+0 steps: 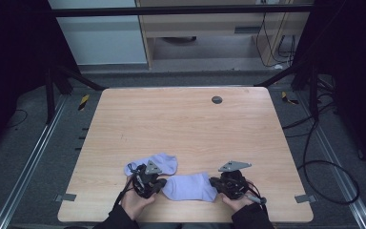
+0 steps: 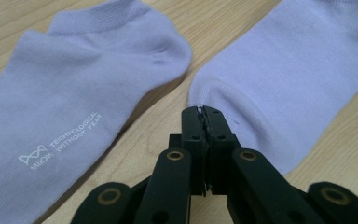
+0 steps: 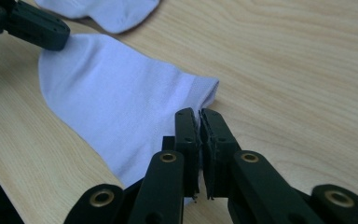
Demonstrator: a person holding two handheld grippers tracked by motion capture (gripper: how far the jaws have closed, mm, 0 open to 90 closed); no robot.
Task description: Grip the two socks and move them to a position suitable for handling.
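Note:
Two lavender ankle socks lie near the front edge of the wooden table (image 1: 186,124). The near sock (image 1: 190,187) stretches flat between both grippers. My left gripper (image 1: 159,183) (image 2: 201,112) is shut on the rounded end of this near sock (image 2: 289,79). My right gripper (image 1: 214,182) (image 3: 199,114) is shut on the ribbed end of the near sock (image 3: 116,93). The far sock (image 1: 157,163) (image 2: 74,107), printed with small white lettering, lies loose just behind the left gripper; part of the far sock (image 3: 107,11) shows in the right gripper view, beside the left gripper's black jaw (image 3: 32,25).
A small grey round cap (image 1: 217,99) sits in the tabletop near the back edge. Bare wood spreads behind the socks. Metal rails, black stand legs and cables (image 1: 314,143) surround the table on the floor.

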